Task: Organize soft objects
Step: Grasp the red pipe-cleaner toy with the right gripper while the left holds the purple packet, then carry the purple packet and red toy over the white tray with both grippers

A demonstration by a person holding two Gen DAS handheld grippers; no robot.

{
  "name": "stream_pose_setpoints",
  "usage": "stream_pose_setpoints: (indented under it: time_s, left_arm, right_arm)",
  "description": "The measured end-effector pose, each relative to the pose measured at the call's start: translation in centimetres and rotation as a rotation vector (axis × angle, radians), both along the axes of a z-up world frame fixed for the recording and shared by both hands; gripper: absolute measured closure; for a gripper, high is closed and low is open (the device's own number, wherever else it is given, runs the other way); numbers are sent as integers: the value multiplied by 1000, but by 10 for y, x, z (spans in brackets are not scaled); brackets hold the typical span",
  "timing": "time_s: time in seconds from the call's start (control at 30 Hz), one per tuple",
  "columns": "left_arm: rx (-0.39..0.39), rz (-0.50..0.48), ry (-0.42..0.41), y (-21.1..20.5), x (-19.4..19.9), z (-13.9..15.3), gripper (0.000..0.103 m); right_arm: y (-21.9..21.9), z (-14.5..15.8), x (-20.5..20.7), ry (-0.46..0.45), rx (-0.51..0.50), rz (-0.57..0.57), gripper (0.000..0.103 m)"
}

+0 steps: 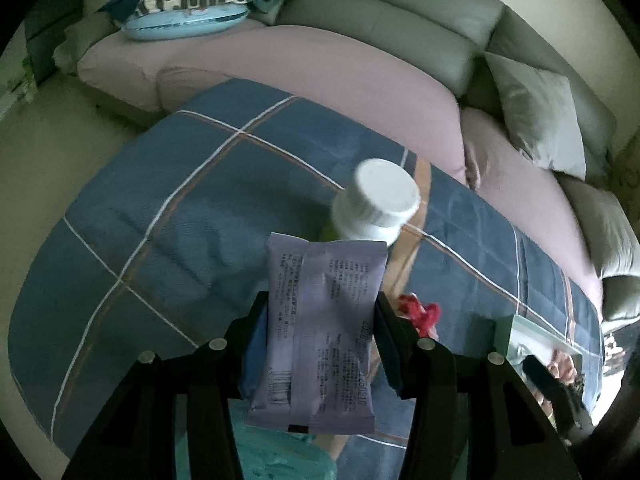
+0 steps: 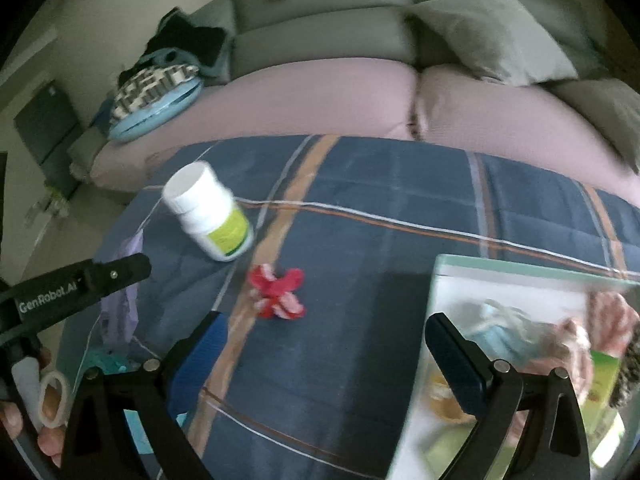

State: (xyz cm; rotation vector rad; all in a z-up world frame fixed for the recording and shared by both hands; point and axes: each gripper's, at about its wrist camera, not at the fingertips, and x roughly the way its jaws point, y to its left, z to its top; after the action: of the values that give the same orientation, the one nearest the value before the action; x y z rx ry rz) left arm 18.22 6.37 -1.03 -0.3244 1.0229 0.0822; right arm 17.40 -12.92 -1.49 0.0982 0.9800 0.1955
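My left gripper is shut on a pale purple soft packet and holds it above the blue plaid cloth. The packet's edge also shows in the right wrist view, beside the left gripper's finger. My right gripper is open and empty above the cloth. A red fabric piece lies just ahead of it; it also shows in the left wrist view. A clear box with soft items stands at the right.
A white pill bottle with a green label lies on the cloth; it shows behind the packet in the left wrist view. A sofa with pink seat cushions, grey pillows and a patterned blue cushion is behind. Teal cloth lies below.
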Motion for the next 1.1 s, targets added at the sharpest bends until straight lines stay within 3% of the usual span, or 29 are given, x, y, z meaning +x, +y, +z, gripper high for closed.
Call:
stream_pose_setpoints:
  time_s: [0.47,0.6,0.93,0.97,1.1]
  left_arm:
    - [-35,37,3,16,-2,-4,52]
    - [-44,38,4,18,-2,-4,52]
    - [-47,38,4,19,-2,-4,52]
    - [-46,37,4,18,-2,-4,52]
    - [-46,36,4,18,-2,-4,52]
  right_arm:
    - [40,-44,41,133,-36,86,29]
    - [48,-53,48,162,-59,99,42]
    - [56,-56,53,176,-74,121,60]
    - [56,-56,53,177,-73,121,66]
    - [56,-54,51,177,-64,124,70]
